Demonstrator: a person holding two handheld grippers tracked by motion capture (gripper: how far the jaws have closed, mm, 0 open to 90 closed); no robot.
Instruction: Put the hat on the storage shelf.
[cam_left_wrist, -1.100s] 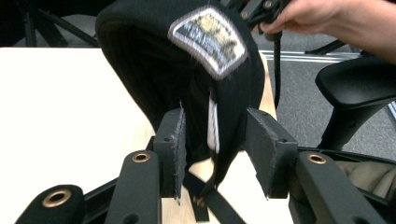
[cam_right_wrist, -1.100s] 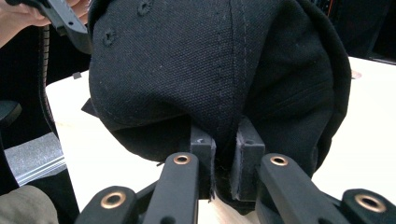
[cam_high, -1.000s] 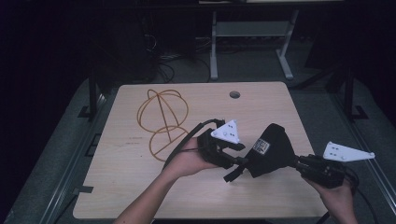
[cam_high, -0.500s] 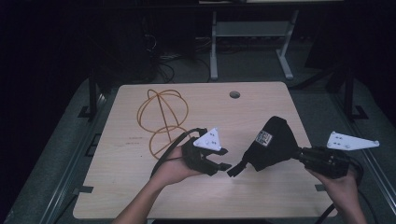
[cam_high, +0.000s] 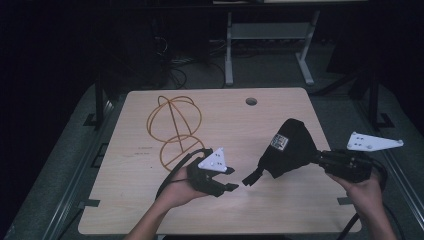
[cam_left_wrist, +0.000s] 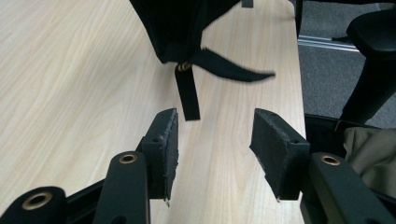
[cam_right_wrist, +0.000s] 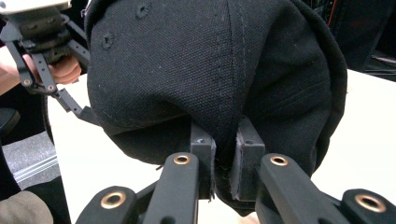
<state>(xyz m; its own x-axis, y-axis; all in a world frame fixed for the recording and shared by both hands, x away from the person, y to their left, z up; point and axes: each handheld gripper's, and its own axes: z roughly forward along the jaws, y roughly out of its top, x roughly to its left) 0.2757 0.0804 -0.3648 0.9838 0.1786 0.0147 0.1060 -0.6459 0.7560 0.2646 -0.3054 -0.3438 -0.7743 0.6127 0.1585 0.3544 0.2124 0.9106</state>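
My right hand-held gripper (cam_right_wrist: 223, 175) pinches the black cap (cam_high: 289, 147) aloft; my left hand-held gripper (cam_left_wrist: 215, 140), jaws apart, should close squarely on its dangling strap (cam_left_wrist: 187, 95)

1. The left hand (cam_high: 177, 192) comes in from the bottom edge, its forearm angled up and to the right.
2. The left gripper (cam_high: 232, 179) points right, jaws spread wide with nothing between them.
3. The right hand (cam_high: 364, 192) holds the right gripper (cam_right_wrist: 223, 154), pointing left, its jaws clamped on black fabric.
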